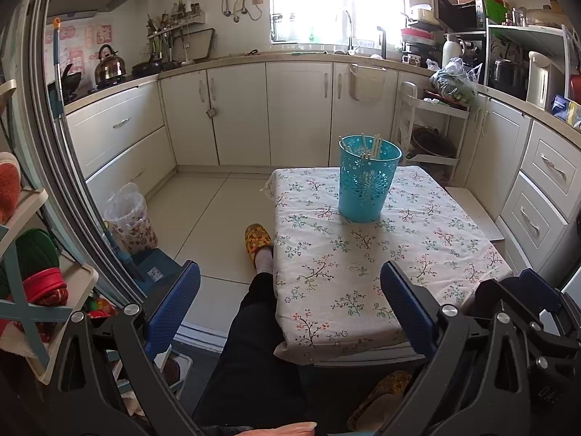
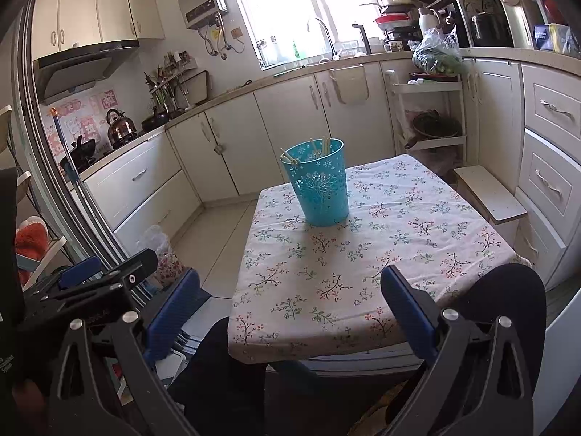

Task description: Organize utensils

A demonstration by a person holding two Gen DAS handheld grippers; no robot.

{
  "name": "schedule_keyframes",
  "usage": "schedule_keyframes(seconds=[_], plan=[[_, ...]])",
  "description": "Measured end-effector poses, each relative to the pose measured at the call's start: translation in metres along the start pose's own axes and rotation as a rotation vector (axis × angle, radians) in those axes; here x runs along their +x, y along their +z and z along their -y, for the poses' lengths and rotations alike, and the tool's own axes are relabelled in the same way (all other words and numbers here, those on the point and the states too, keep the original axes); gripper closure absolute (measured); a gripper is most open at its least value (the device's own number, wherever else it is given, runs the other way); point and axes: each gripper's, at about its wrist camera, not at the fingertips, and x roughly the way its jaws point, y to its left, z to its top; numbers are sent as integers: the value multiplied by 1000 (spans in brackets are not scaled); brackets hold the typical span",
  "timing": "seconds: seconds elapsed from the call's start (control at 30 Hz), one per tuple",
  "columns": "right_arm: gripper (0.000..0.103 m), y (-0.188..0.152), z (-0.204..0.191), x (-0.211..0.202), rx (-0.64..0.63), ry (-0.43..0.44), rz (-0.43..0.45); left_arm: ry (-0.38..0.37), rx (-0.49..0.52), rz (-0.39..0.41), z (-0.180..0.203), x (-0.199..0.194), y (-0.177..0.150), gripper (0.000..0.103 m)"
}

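A teal perforated holder (image 1: 366,181) stands upright on the floral-cloth table (image 1: 363,276), toward its far side. Several pale chopsticks (image 1: 374,147) stick out of it. It also shows in the right wrist view (image 2: 319,185) with the chopsticks (image 2: 323,145) leaning inside. My left gripper (image 1: 290,290) is open and empty, held back near the table's front edge. My right gripper (image 2: 290,298) is open and empty, also near the front edge. The left gripper's body (image 2: 90,279) shows at the lower left of the right wrist view.
The person's legs (image 1: 254,327) and a yellow slipper (image 1: 258,241) lie left of the table. A bin with a plastic liner (image 1: 130,218) stands on the floor at left. Cabinets (image 1: 290,109) line the walls. A white stool (image 2: 490,200) stands right of the table.
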Motion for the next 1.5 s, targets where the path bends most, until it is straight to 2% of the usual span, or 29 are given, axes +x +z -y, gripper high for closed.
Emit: schedule_keyframes(seconds=[1.5], plan=[[7, -2, -5, 9, 0, -5, -38, -12, -15, -14, -1, 1, -1, 8]])
